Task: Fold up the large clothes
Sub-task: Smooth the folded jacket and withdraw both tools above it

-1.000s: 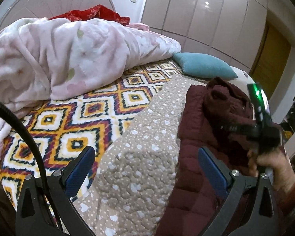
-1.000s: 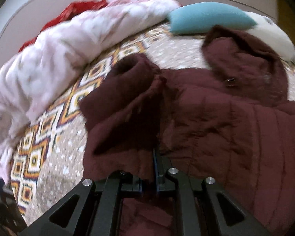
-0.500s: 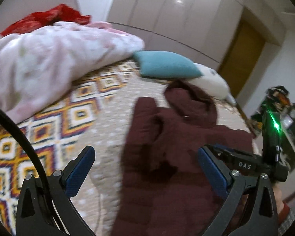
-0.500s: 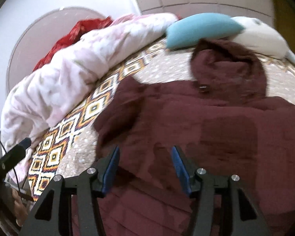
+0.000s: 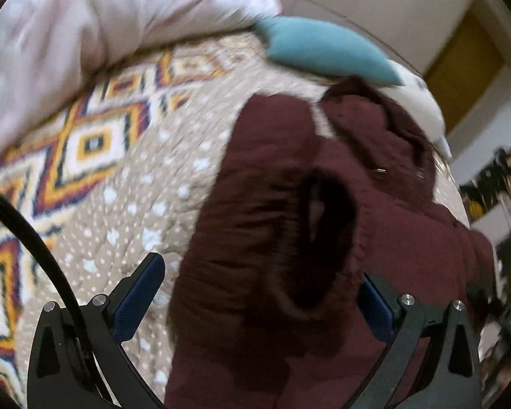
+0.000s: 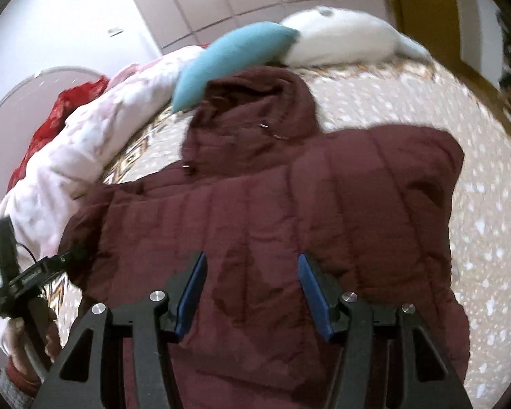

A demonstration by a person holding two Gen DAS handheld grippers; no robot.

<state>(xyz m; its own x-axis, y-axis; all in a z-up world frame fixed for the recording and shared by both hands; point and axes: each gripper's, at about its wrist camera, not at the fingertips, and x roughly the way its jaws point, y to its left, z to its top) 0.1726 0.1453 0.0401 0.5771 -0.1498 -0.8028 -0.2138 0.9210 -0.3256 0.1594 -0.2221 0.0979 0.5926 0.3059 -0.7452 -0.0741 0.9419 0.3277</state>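
Maroon hooded puffer jacket (image 6: 323, 211) spread on quilted bedspread (image 6: 487, 204). Right gripper (image 6: 252, 289) jaws apart, empty. Left gripper (image 5: 255, 300) wide, straddling sleeve cuff (image 5: 323, 238), no grip.

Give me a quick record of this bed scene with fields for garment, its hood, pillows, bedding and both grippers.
garment: maroon puffer jacket lying spread on the bed
hood: toward the pillows
pillows: teal pillow beside white pillow
bedding: dotted beige bedspread; pink duvet bunched along one side
left gripper: open, over a sleeve cuff
right gripper: open, above the jacket, holding nothing
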